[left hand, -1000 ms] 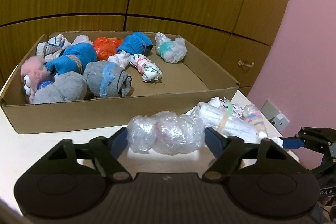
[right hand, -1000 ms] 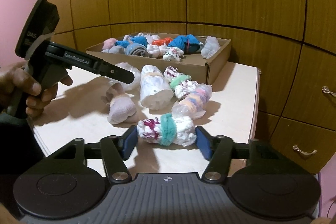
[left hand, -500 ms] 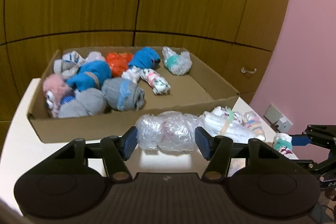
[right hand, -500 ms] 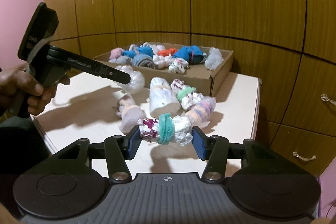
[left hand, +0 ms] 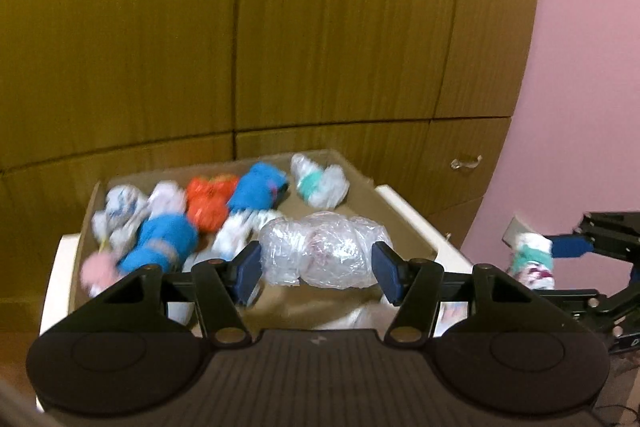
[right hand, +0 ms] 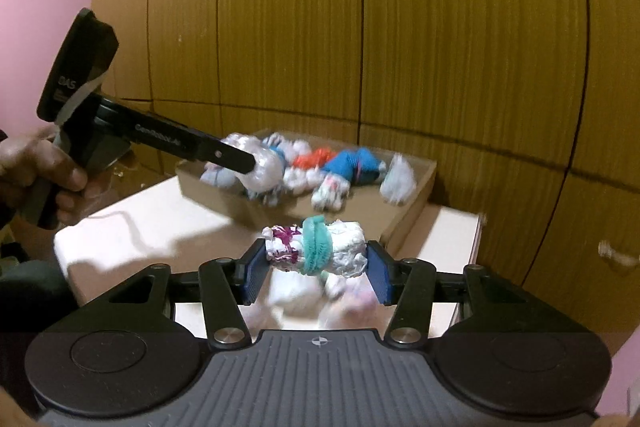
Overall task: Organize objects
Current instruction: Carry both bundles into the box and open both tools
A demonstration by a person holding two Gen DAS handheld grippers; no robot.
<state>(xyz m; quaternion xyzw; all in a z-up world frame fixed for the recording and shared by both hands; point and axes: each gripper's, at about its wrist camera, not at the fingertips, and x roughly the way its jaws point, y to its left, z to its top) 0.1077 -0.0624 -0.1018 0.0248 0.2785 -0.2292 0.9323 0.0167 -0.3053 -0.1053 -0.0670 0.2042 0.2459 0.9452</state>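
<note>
The left gripper has its fingers clamped on a clear plastic bundle, the right gripper on a teal-banded bundle, both lifted above the table. Beyond sits the cardboard box of wrapped bundles.

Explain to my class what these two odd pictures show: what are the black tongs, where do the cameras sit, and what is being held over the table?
No robot here: a person holds a hand-operated two-finger tool in each hand, each with a camera looking along its fingers. One picture comes from the left gripper, clamped on a clear plastic-wrapped bundle. The other comes from the right gripper, clamped on a white bundle with a teal band; there the person's hand shows too. Both bundles hang above the white table. Behind stands a cardboard box holding rolled bundles.
</note>
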